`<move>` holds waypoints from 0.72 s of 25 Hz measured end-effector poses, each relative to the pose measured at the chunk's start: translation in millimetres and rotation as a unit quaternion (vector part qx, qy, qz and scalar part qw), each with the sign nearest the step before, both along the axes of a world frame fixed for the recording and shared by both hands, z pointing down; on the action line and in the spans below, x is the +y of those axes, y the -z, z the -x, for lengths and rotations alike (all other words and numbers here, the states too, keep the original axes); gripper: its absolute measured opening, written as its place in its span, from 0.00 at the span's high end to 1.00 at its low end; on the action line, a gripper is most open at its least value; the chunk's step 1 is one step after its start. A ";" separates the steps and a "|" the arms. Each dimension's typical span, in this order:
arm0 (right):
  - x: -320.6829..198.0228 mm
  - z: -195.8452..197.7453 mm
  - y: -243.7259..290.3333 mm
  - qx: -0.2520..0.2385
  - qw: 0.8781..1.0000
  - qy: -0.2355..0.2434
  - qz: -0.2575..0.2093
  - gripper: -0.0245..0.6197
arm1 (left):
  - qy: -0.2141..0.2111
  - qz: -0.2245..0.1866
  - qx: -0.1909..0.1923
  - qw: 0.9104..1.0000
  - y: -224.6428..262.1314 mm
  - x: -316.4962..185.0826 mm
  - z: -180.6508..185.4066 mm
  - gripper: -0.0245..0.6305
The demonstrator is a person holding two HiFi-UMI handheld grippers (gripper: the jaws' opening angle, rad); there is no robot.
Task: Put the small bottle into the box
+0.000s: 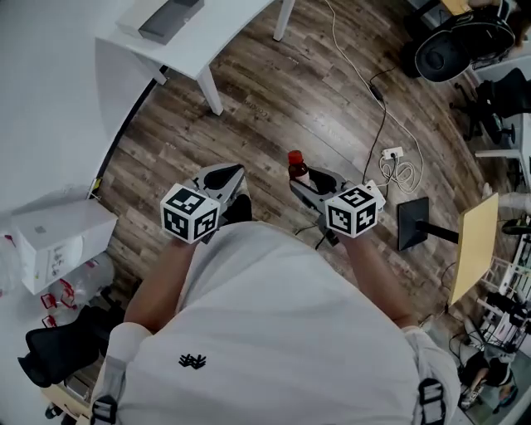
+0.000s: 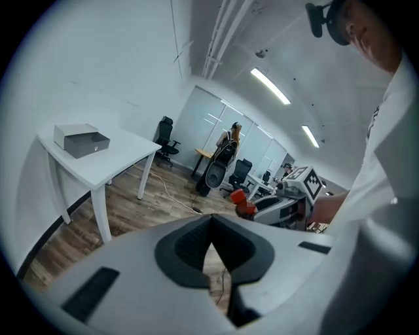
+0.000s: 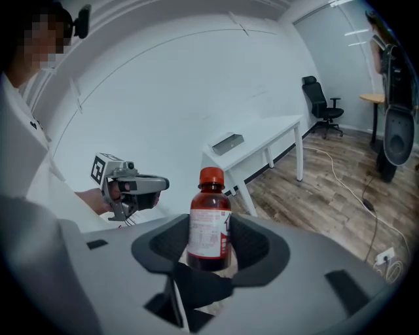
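A small brown bottle (image 3: 210, 226) with a red cap and a white label stands upright between the jaws of my right gripper (image 3: 211, 245), which is shut on its lower half. In the head view the bottle's cap (image 1: 295, 160) pokes up ahead of the right gripper (image 1: 305, 181), held in front of the person's body above the wood floor. My left gripper (image 2: 211, 221) is shut with nothing in it and hangs beside the right one (image 1: 228, 178). The grey-and-white box (image 1: 170, 18) lies on the white table (image 1: 217, 46), well ahead of both grippers; the box (image 2: 82, 141) shows on that table in the left gripper view too.
A white cable runs over the floor to a power strip (image 1: 392, 154). A black stand (image 1: 415, 222) and a yellow board (image 1: 473, 245) are at the right. A white carton (image 1: 58, 241) sits at the left by the wall. Office chairs and a fan (image 1: 452, 50) stand at the far right.
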State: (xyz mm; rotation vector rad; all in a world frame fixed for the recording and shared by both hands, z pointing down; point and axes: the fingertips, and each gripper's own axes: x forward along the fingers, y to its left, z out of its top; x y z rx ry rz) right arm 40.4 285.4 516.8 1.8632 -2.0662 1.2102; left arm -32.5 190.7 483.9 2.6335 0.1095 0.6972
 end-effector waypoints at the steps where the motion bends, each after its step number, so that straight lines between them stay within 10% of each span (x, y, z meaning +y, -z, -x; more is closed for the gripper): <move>1: -10.2 -8.7 2.0 0.000 1.000 0.000 0.002 0.65 | -0.002 -0.001 0.004 1.000 3.1 -8.6 -10.1 0.95; 11: -135.5 -63.6 16.4 0.024 0.999 0.030 0.003 0.65 | 0.016 -0.001 0.018 1.000 12.2 -119.4 -46.3 0.95; 18: -227.3 -83.4 24.0 0.030 0.996 0.090 0.002 0.65 | 0.101 0.004 0.026 0.995 18.2 -178.8 -29.0 0.95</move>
